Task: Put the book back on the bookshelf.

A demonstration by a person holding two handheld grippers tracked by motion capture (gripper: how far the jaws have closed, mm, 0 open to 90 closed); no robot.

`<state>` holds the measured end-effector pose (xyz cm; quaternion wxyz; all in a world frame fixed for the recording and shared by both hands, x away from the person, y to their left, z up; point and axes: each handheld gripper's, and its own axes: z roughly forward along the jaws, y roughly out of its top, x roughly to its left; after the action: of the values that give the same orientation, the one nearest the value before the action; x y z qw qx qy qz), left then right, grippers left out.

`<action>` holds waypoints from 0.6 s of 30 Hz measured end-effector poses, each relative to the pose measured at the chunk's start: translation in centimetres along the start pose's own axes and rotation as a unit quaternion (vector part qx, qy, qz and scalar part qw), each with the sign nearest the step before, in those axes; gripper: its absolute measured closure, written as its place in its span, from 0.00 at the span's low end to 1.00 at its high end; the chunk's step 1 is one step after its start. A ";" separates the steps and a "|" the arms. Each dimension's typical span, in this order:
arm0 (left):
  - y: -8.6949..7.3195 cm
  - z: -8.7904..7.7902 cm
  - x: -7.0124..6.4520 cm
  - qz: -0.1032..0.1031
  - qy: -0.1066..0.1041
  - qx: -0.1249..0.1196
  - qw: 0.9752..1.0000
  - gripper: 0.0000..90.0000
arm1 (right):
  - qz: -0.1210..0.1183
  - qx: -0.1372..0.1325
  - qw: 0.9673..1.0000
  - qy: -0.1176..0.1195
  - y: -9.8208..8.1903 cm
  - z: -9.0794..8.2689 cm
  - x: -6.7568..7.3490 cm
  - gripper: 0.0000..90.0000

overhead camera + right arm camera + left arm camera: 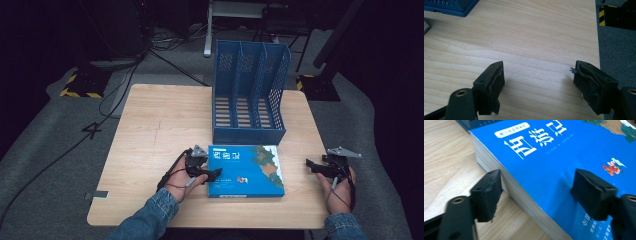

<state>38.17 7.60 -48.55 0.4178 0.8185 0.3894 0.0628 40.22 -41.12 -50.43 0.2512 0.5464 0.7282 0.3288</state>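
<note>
Two grippers wait on our table [150,120]: the left gripper [212,173] straddles the blue book [245,170] before the file rack [250,90], jaws apart, not gripping; the right gripper [312,165] gapes empty.

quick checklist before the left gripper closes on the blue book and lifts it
1. Left gripper straddles the edge of the thick blue paperback book: ok, one jaw is beside the page edge, the other over the cover.
2. Pads pressing on the book: not ok, a gap shows on the page side.
3. Book lies flat on the light wooden table: ok.
4. Right gripper clear of the book: ok, open over bare table to the right.
5. Slots of the blue plastic three-slot file rack free: ok, all look empty.
6. Grip deep enough to carry the book's weight: cannot tell.
</note>
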 end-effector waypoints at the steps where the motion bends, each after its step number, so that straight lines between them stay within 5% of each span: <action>1: 0.1 -0.2 0.0 0.009 0.004 0.000 1.000 0.43 | 0.000 0.000 1.000 0.000 0.0 0.0 0.0 0.28; 5: 0.4 -0.8 0.0 0.030 0.001 -0.012 0.999 0.49 | 0.000 0.001 1.000 0.001 0.0 0.0 0.0 0.28; 12: 0.9 -1.8 -1.6 0.048 -0.047 -0.051 0.996 0.54 | -0.001 0.001 1.000 0.002 0.0 0.0 0.0 0.28; 18: -0.1 -0.3 -2.6 0.083 -0.075 0.019 0.994 0.52 | -0.003 0.000 1.000 0.002 0.0 0.0 0.0 0.28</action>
<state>36.15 6.06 -47.86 0.4232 0.8583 0.2888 0.0287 40.24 -41.08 -50.42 0.2503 0.5439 0.7303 0.3291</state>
